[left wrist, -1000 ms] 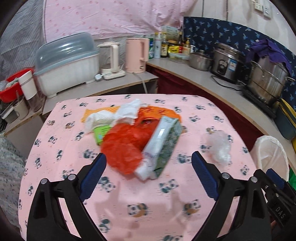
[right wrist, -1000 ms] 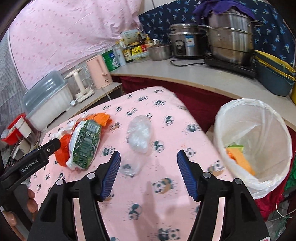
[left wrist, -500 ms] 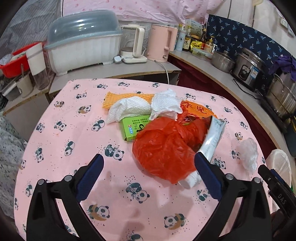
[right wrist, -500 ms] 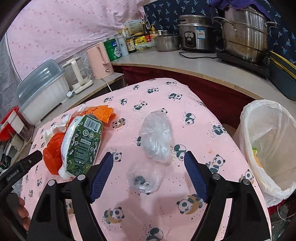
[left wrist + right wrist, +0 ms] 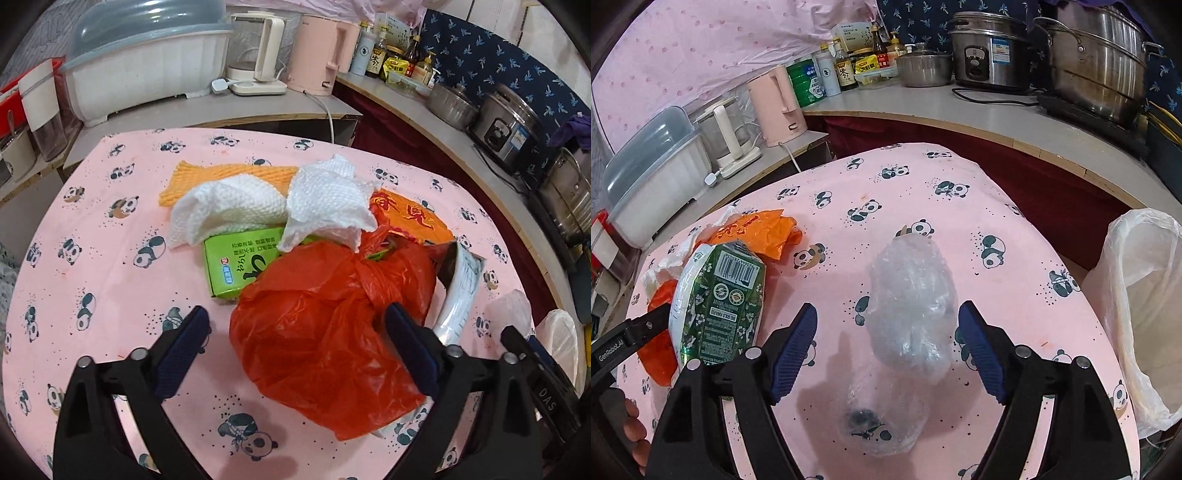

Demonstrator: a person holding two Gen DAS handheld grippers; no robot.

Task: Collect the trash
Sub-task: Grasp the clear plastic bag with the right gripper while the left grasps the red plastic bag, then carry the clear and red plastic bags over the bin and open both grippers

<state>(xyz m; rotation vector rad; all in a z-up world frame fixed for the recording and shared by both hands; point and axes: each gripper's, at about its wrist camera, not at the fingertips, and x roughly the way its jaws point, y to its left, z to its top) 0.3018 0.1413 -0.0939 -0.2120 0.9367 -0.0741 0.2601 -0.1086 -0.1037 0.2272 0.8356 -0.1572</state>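
Observation:
A knotted red plastic bag (image 5: 332, 325) lies on the pink panda tablecloth (image 5: 110, 266). My left gripper (image 5: 295, 332) is open, its fingers on either side of the bag's near half. Behind the bag are a green box (image 5: 240, 266), white paper towels (image 5: 280, 206), an orange mesh pad (image 5: 207, 173), an orange wrapper (image 5: 410, 214) and a green-and-white package (image 5: 461, 288). My right gripper (image 5: 886, 332) is open around a crumpled clear plastic bag (image 5: 912, 302). The white-lined trash bin (image 5: 1145, 306) stands off the table's right edge.
A side counter behind the table holds a covered dish rack (image 5: 144, 55), a white kettle (image 5: 258, 48) and a pink kettle (image 5: 321, 51). A curved counter on the right carries bottles, a rice cooker (image 5: 990, 51) and large steel pots (image 5: 1097, 70).
My left gripper has moved forward and down until the red bag sits between its fingers. My right gripper has closed in on the clear plastic bag. Both stay open.

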